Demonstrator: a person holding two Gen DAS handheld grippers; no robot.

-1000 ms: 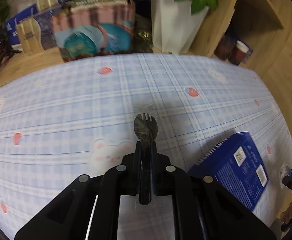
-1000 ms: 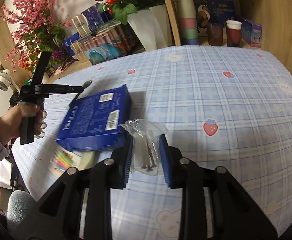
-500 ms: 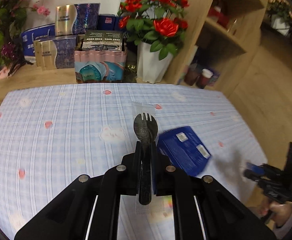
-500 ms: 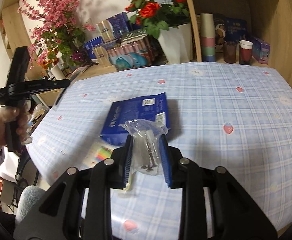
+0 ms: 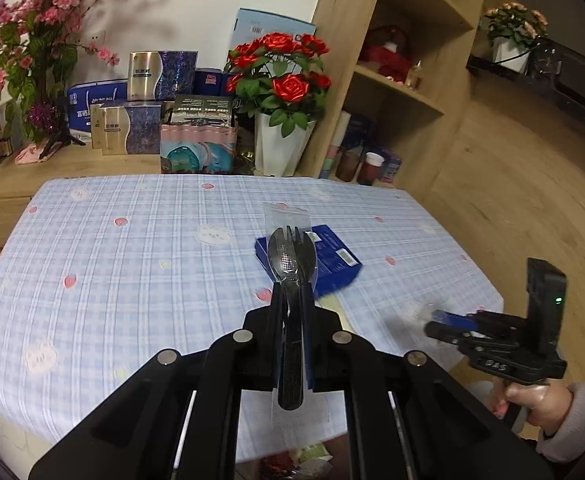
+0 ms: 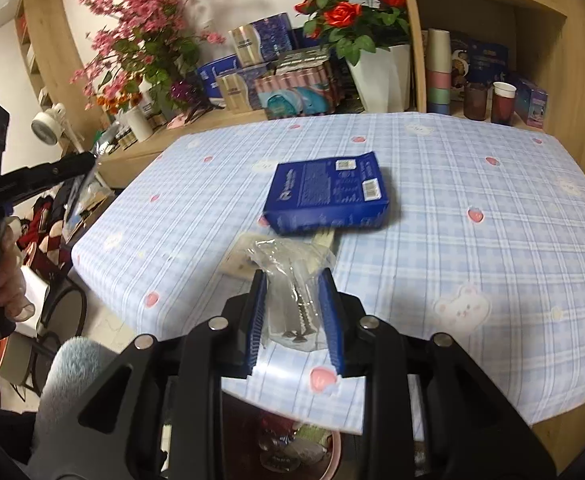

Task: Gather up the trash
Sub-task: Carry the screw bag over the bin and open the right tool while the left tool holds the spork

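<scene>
The wrapped spork (image 5: 291, 264) is clamped in the nearly closed jaws of the left gripper (image 5: 291, 300), above the near edge of the table (image 5: 132, 240). The bag of screws (image 6: 292, 300) sits between the partly open jaws of the right gripper (image 6: 293, 292), which press on it, also above the near edge. Only a blue box (image 6: 326, 194) and a card (image 6: 238, 260) under it lie near the middle; the rest of the cloth is free.

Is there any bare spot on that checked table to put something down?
Plenty. The tablecloth is bare right of the blue box, and left of it too. Only the middle is taken, by the box and a paper beside it. The wooden ledge behind is crowded.
</scene>
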